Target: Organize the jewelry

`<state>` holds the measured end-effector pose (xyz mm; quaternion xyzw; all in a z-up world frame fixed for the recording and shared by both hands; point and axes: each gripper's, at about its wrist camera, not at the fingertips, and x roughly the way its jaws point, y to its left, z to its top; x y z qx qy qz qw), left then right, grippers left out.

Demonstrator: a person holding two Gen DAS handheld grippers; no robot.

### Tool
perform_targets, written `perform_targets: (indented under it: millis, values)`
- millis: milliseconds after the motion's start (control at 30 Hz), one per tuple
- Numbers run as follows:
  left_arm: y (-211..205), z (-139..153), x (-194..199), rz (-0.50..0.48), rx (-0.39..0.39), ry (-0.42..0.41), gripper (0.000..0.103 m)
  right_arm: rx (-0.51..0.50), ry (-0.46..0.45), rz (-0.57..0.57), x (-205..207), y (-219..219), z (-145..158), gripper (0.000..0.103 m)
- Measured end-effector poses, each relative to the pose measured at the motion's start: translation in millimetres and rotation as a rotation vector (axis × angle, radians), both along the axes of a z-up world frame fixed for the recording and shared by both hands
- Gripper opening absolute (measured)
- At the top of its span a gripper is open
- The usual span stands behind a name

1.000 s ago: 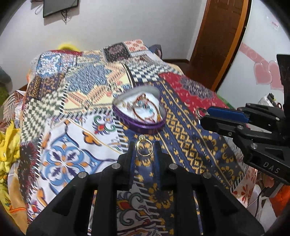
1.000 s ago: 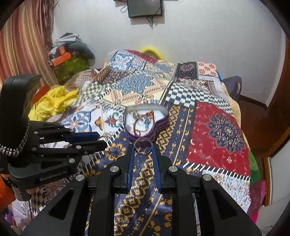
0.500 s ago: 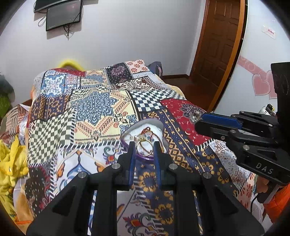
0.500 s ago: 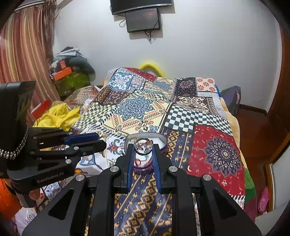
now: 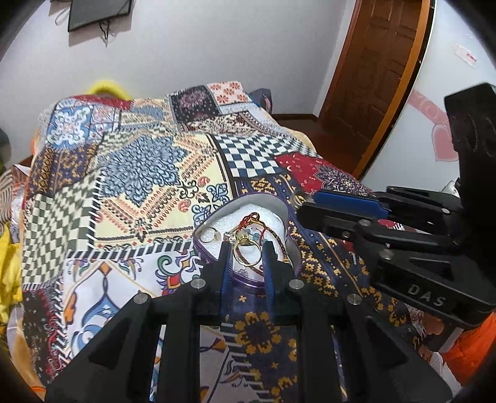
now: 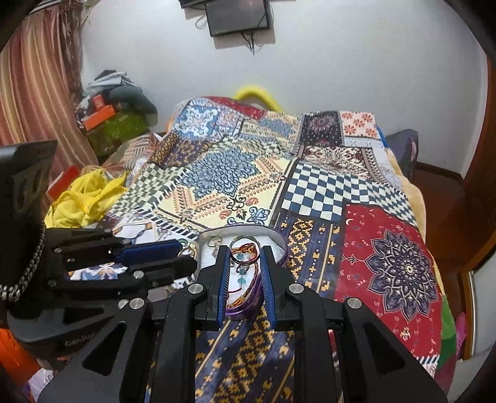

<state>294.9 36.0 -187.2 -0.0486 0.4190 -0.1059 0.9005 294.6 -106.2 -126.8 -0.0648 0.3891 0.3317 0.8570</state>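
A purple heart-shaped jewelry box (image 5: 280,204) with a white lining lies open on the patchwork bedspread; it also shows in the right wrist view (image 6: 280,240). Inside lie a red cord bracelet (image 5: 251,220), a small gold ring (image 5: 208,234) and other pieces. My left gripper (image 5: 247,252) is shut on a gold ring (image 5: 246,255), held over the box. My right gripper (image 6: 244,252) is shut on a silver ring (image 6: 244,250), also over the box. Each gripper shows from the side in the other's view: the right one (image 5: 302,203), the left one (image 6: 189,251).
The patchwork bedspread (image 6: 235,173) covers the bed. Yellow cloth (image 6: 83,198) and boxes (image 6: 102,114) lie to the left. A wooden door (image 5: 378,71) stands at the right. A screen (image 6: 238,14) hangs on the white wall.
Both grippers have moved forward with their rings and now sit over the open box, which appears closer and larger in both views. Both stay shut on their rings.
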Motion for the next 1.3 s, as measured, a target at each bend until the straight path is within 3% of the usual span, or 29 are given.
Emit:
perform_targets:
  millis: [333,733,1000,1133,1300]
  values:
    - [2.5,-12.7,12.6,0.0,-0.007,0.027,0.018,0.001,0.076,-0.001,15.8,1.9,-15.2,0.018]
    - [18.7,18.6,-4.6,0.065,0.011,-0.038,0.022,-0.022,0.072,0.004,9.4,0.8,-7.2,0.023]
    - [16.5,83.3,-40.6,0.09,0.025,-0.182,0.027,0.035,-0.044,-0.014,-18.2,-15.4,46.5,0.025]
    - [8.9,124.5,-71.0,0.109,0.031,-0.299,0.034,0.096,-0.162,-0.045,-46.1,-30.0,90.5,0.031]
    - [-5.2,176.8,-125.3,0.129,0.044,-0.478,0.038,0.179,-0.338,-0.088,-96.5,-51.6,143.6,0.031]
